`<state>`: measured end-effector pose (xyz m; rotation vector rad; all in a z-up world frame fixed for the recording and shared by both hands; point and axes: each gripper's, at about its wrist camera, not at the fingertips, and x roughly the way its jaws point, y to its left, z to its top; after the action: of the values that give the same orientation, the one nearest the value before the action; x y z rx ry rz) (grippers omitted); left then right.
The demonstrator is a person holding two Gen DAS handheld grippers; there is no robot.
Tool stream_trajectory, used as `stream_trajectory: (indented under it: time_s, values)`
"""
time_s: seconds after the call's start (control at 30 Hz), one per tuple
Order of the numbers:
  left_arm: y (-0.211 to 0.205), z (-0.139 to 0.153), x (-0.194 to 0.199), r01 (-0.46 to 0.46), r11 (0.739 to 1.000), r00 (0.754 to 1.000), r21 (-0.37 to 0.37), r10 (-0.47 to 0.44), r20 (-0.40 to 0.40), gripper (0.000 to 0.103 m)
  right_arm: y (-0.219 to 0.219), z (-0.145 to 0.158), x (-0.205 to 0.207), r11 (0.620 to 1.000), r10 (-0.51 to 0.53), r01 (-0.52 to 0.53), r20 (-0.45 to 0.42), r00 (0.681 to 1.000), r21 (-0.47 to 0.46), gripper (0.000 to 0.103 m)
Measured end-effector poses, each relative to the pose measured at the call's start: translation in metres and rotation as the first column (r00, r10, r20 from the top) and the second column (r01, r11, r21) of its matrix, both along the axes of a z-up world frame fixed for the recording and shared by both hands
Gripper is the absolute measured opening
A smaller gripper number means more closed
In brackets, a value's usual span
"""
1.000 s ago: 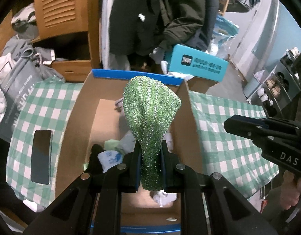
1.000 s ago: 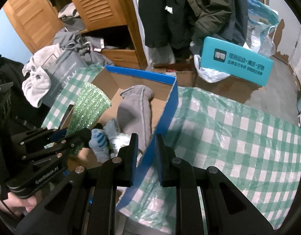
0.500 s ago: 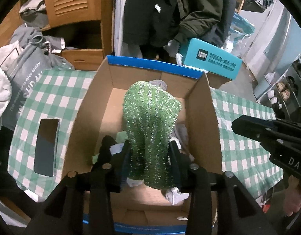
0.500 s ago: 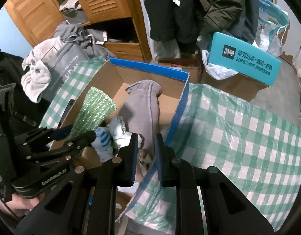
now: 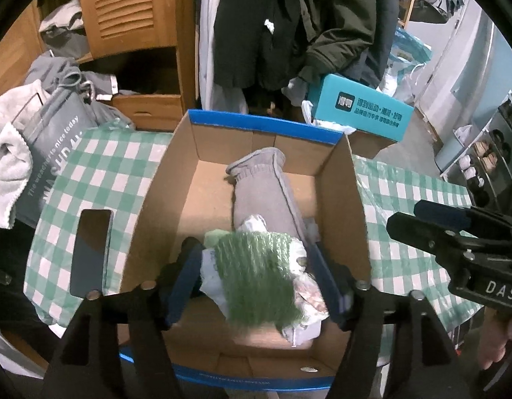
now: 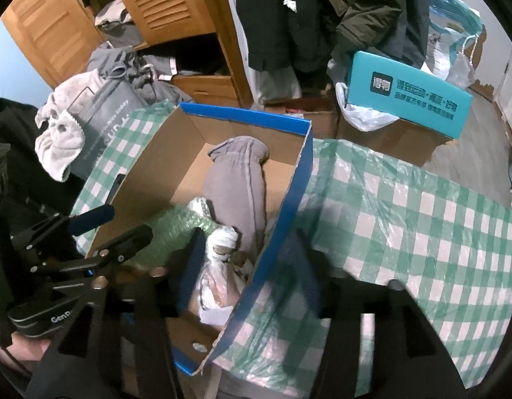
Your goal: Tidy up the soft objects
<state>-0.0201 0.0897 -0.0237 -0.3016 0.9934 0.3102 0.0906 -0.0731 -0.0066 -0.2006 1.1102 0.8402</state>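
My left tongs [image 5: 259, 279] hang over the near end of the box [image 5: 176, 179], fingers spread wide apart and gripping nothing. The green cloth [image 5: 259, 276] shows blurred between them, clear of both pads, on or just above the heap of soft things at the box's near end. I cannot tell whether it has landed. Under and beside it are pale bundles [image 5: 300, 329], and behind them a grey sock [image 5: 262, 193] runs lengthwise toward the far wall.

My right tongs [image 6: 246, 266] are spread as well, straddling the box's blue right wall [image 6: 289, 199]: the left finger inside over a wrapped bundle [image 6: 219, 286], the right finger outside over the checked cloth [image 6: 422, 226]. They hold nothing. That wall stands directly between the fingers.

In the right view the left tongs [image 6: 99, 232] sit at the box's near left, the green cloth [image 6: 176, 229] showing just past their tips.

The box's far left floor is bare cardboard. Left of the box a phone [image 5: 89, 252] lies flat on the checked cloth [image 5: 99, 173], near its wall but not touching. Right of the box the cloth is open to the table edge. Beyond the far wall stand a teal box [image 5: 362, 116], hanging coats [image 5: 289, 26], a wooden cabinet [image 5: 129, 10] and a grey bag [image 5: 53, 153] draped with a towel [image 5: 6, 166].
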Motion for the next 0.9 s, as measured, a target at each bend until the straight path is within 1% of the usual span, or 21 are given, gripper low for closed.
stream_trajectory:
  time_s: [0.1,0.17,0.2,0.23,0.4,0.53,0.73,0.8,0.83,0.9]
  values:
    - [-0.001,0.004,-0.001,0.0,1.0,1.0,-0.002,0.0,0.007,0.074,-0.001,0.002,-0.001,1.0,0.002,-0.002,-0.002,1.0,0.005,0.058]
    - [-0.002,0.006,-0.002,-0.002,1.0,1.0,-0.003,0.002,0.009,0.077,-0.003,0.004,-0.001,1.0,-0.004,0.004,0.001,1.0,0.01,0.062]
    - [-0.002,0.006,-0.001,-0.001,1.0,1.0,-0.001,0.001,0.01,0.078,-0.004,0.005,-0.001,1.0,-0.007,0.007,0.002,1.0,0.012,0.066]
    - [-0.003,0.008,-0.002,-0.001,1.0,1.0,0.0,0.001,0.012,0.078,-0.005,0.006,-0.001,1.0,-0.012,0.012,0.002,1.0,0.015,0.068]
    - [-0.011,0.018,-0.004,0.011,1.0,0.999,0.017,-0.012,0.035,0.079,-0.014,0.01,0.0,0.999,-0.032,0.032,0.008,0.999,0.02,0.069]
    - [-0.018,0.029,-0.006,0.021,0.999,0.998,0.05,-0.024,0.057,0.081,-0.024,0.016,0.0,0.998,-0.055,0.054,0.024,0.998,0.028,0.071]
    - [-0.028,0.038,-0.006,0.051,0.997,0.995,0.058,-0.055,0.084,0.082,-0.041,0.028,0.0,0.996,-0.086,0.083,0.065,0.994,0.046,0.074]
    - [-0.032,0.041,-0.006,0.059,0.996,0.994,0.066,-0.065,0.091,0.084,-0.045,0.031,0.0,0.995,-0.09,0.086,0.072,0.993,0.048,0.074]
    - [-0.034,0.044,-0.006,0.06,0.995,0.993,0.074,-0.067,0.096,0.087,-0.047,0.032,-0.001,0.995,-0.092,0.089,0.077,0.993,0.051,0.075]
    - [-0.037,0.047,-0.007,0.059,0.995,0.992,0.084,-0.068,0.104,0.088,-0.051,0.035,-0.001,0.994,-0.098,0.094,0.085,0.992,0.052,0.075]
